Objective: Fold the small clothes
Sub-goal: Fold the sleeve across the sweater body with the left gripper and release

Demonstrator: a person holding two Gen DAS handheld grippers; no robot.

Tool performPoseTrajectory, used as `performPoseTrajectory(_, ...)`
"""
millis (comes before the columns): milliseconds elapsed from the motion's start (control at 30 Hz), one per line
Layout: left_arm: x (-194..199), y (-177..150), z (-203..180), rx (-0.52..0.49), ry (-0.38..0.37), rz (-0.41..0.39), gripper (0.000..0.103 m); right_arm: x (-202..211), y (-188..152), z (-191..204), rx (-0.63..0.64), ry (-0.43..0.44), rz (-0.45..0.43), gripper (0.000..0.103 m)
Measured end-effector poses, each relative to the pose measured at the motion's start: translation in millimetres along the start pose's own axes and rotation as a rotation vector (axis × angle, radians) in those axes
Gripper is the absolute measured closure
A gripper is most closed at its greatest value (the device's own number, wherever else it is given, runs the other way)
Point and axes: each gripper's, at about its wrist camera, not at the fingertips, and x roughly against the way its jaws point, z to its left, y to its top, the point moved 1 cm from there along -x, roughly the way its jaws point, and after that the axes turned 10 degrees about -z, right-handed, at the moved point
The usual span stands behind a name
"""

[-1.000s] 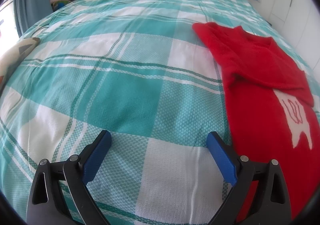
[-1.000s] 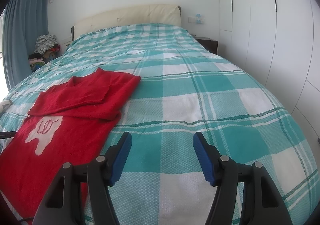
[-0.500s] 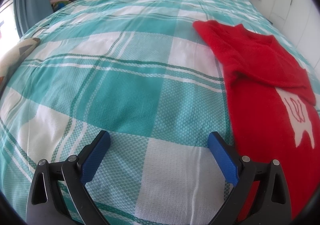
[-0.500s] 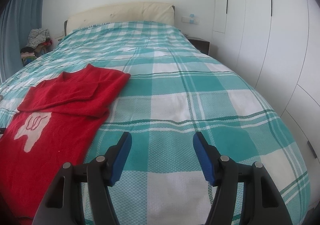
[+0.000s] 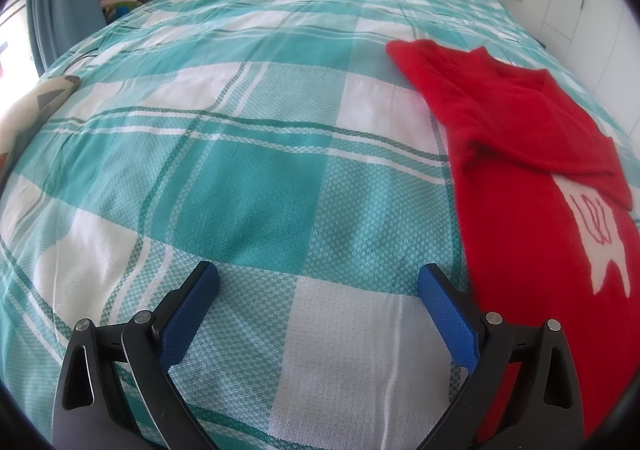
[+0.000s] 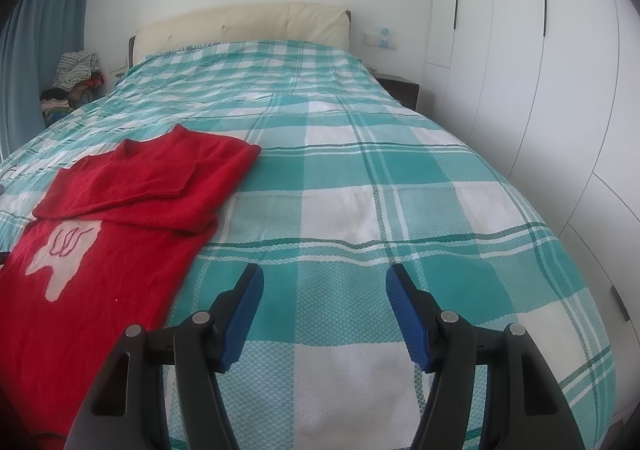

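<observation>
Both wrist views look down the bed [image 5: 256, 178], sharing the red sweater [image 6: 132, 186]

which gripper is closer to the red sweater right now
Left. The left gripper has its right finger right at the edge of the red sweater. The right gripper hovers over bare bedspread, a gap from it.

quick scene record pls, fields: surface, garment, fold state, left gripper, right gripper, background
surface: bed with teal and white checked cover
garment: red sweater with a white motif on the front, lying flat on the cover
fold state: sleeves folded across the chest; body not yet folded
left gripper: open, nothing between its fingers, over bare cover with the sweater to its right
right gripper: open, nothing between its fingers, over bare cover with the sweater to its left
background: cream headboard, white wardrobe, pile of clothes by the curtain
</observation>
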Motion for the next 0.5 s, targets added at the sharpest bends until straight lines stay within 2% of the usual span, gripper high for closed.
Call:
performPoseTrajectory(100, 1, 0, 0, 0.006, -0.005, -0.008, 0.003, 6, 3, -2, -0.013, 0.013, -0.03, 0.04)
performPoseTrajectory(167, 8, 1, 2, 0.021, -0.018, -0.03, 0.003, 21, 10, -4, -0.025, 0.026, -0.082, 0.04)
performPoseTrajectory(300, 38, 3, 8, 0.044, -0.058, -0.095, 0.003, 75, 31, -13, -0.04, 0.053, -0.231, 0.039)
performPoseTrajectory(367, 60, 4, 7, 0.033, -0.084, -0.123, 0.003, 104, 38, -20, -0.044, 0.066, -0.279, 0.039)
performPoseTrajectory(500, 102, -10, -1, -0.003, -0.185, -0.103, 0.003, 157, 54, -34, 0.001, 0.101, -0.286, 0.039)
